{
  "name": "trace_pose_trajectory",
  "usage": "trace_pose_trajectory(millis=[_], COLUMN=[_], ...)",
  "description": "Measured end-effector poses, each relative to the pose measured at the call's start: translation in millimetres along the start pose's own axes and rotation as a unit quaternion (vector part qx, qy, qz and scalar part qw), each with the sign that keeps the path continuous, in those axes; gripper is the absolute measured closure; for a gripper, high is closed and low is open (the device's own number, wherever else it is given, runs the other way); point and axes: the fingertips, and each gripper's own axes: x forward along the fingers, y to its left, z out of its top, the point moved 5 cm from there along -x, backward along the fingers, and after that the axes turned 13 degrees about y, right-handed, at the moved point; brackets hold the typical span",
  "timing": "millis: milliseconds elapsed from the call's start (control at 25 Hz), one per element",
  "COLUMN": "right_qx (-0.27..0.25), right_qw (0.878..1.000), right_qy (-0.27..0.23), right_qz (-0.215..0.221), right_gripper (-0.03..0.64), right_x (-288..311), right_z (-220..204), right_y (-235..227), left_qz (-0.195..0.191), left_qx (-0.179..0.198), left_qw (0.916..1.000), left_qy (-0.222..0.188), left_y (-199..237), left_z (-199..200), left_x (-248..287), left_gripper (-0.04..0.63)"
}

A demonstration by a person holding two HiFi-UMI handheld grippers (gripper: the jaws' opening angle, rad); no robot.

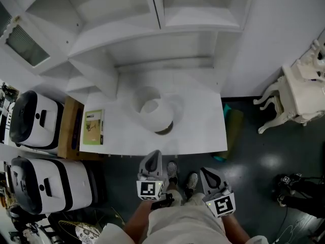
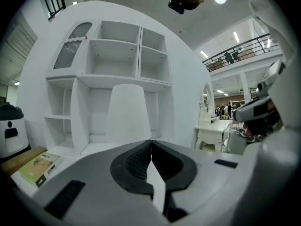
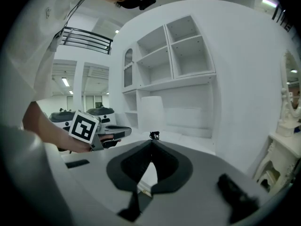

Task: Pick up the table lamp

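Note:
The table lamp (image 1: 155, 114) stands in the middle of the white desk (image 1: 198, 131), its white shade seen from above. In the left gripper view the lamp (image 2: 129, 113) rises straight ahead, beyond the jaws. My left gripper (image 1: 154, 155) hovers at the desk's front edge, just short of the lamp, shut and empty (image 2: 151, 143). My right gripper (image 1: 205, 171) sits lower right of it, off the desk edge, also shut with nothing held (image 3: 151, 143). From the right gripper view the lamp (image 3: 153, 114) stands ahead and the left gripper (image 3: 101, 134) shows at the left.
A white shelf unit (image 1: 152, 29) backs the desk. A green booklet (image 1: 93, 127) lies on the desk's left part. A wooden box (image 1: 69, 130) and two white machines (image 1: 35, 118) stand at the left. An ornate white side table (image 1: 304, 93) stands at the right.

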Motion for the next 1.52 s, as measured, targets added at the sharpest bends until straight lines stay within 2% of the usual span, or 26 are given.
trace_pose_trajectory(millis=[80, 200, 480, 600, 840, 1000, 1200, 1280, 1400, 1520], right_qx=[-0.001, 0.005, 0.023, 0.022, 0.035, 0.042, 0.051, 0.06, 0.065, 0.07], right_qw=[1.0, 1.0, 0.997, 0.996, 0.993, 0.992, 0.99, 0.989, 0.988, 0.986], right_qy=[0.006, 0.016, 0.048, 0.058, 0.088, 0.092, 0.095, 0.097, 0.1, 0.108], right_qz=[-0.011, -0.026, -0.052, -0.056, -0.065, -0.075, -0.089, -0.095, -0.103, -0.107], right_gripper=[0.604, 0.604, 0.604, 0.604, 0.604, 0.604, 0.604, 0.604, 0.604, 0.604], right_x=[5, 16, 37, 47, 61, 69, 75, 76, 79, 81], right_z=[1, 1, 4, 2, -5, -4, -3, -4, -5, -6], right_y=[0, 5, 17, 25, 39, 43, 44, 44, 44, 43], left_qz=[0.005, -0.014, -0.038, -0.055, -0.05, -0.042, -0.047, -0.052, -0.057, -0.061], left_qx=[0.007, -0.002, -0.011, -0.032, -0.033, -0.046, -0.032, -0.039, -0.051, -0.032], left_qw=[0.9999, 0.9995, 0.9989, 0.9976, 0.9977, 0.9974, 0.9977, 0.9969, 0.9958, 0.996], left_qy=[-0.013, -0.028, -0.025, -0.029, -0.032, -0.037, -0.038, -0.044, -0.051, -0.056], left_y=[8, 21, 37, 45, 69, 80, 82, 84, 87, 88], left_z=[-1, -10, -36, -48, -65, -63, -66, -65, -67, -51], left_x=[12, 28, 61, 76, 101, 115, 131, 138, 149, 160], left_gripper=[0.584, 0.584, 0.574, 0.447, 0.282, 0.231, 0.148, 0.119, 0.095, 0.085])
